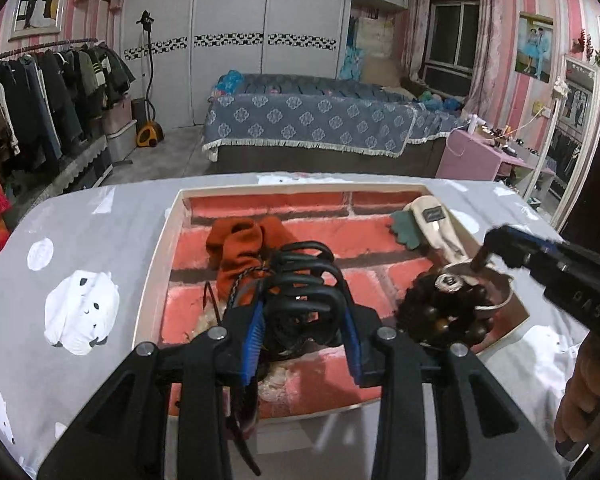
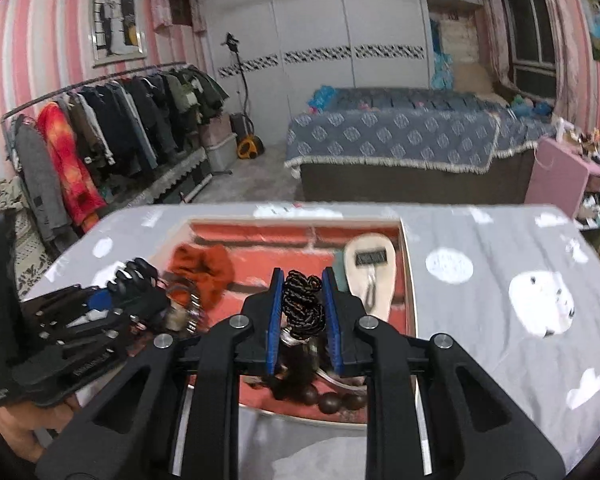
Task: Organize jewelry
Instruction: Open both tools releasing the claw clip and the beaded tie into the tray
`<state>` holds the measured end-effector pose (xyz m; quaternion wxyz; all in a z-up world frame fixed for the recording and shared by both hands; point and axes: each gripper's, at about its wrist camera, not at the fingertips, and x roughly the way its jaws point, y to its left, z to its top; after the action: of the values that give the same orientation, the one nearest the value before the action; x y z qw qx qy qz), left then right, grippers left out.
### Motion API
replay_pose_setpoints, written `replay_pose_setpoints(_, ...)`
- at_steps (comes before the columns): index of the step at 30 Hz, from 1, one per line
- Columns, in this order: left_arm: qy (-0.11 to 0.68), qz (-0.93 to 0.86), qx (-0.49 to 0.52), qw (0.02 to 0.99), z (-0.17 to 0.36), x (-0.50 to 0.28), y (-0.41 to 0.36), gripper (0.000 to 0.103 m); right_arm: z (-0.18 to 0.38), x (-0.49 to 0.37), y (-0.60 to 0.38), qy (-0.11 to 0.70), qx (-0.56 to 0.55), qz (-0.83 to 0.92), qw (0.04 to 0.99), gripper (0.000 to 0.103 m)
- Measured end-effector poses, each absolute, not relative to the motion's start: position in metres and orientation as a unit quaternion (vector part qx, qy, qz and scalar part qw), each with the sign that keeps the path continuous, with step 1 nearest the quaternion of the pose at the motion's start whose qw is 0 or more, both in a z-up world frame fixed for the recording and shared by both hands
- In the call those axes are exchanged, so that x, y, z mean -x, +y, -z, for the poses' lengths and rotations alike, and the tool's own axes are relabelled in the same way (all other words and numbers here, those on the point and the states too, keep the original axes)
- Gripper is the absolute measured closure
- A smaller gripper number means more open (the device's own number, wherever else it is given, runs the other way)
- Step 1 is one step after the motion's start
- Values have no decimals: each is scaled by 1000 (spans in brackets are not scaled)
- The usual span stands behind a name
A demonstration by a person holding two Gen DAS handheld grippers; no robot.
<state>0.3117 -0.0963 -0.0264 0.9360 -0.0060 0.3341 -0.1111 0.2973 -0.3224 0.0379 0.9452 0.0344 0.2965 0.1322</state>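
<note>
While the left tool (image 1: 304, 332) is closed on a black claw hair clip (image 1: 300, 280), the clip's curved teeth rise between its blue pads (image 1: 254, 344) toward twelve o'clock, above the shallow tray (image 1: 156, 276) with its red brick-pattern lining. Just beyond the clip, at about eleven o'clock from it, lies a rust-orange scrunchie (image 1: 240, 244). At two o'clock from the left tool sits a heap of dark wooden beads (image 1: 440, 316), and past that, near the tray's far right corner, a cream hair clip with a dark label (image 1: 436, 220).

From the right wrist view, the right tool (image 2: 300, 312) is drawn in narrowly around a black-and-orange braided cord (image 2: 302, 304), which stands upright between its pads and touches both. Below the cord, at six o'clock, several brown beads (image 2: 332, 402) rest on the tray's near edge. The left tool appears at nine o'clock there, blurred. The tray sits on a grey tabletop (image 2: 500, 320) printed with white polar bears.
</note>
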Motion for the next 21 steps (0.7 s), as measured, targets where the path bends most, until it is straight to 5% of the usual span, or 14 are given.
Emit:
replay_pose_setpoints(8, 336, 107, 6, 936, 37, -318, -94, 66, -11, -306, -323, 321, -26, -104, 941, 82)
replay_pose_setpoints(11, 332, 109, 12, 937, 37, -318, -94, 50, -8, -307, -325, 321, -29, -98, 942, 82)
replay_pose_setpoints(14, 327, 116, 18, 938, 34, -316, -90, 45, -7, -306, -328, 318, -36, -98, 942, 74)
replay_pose_setpoints(17, 311, 117, 36, 943, 22, -311, -82, 27, -18, -299, -333, 300, -43, -103, 947, 70)
replay_pose_setpoints(21, 289, 124, 43, 948, 0, -305, -73, 20, -44, -282, -338, 263, -47, -106, 958, 62)
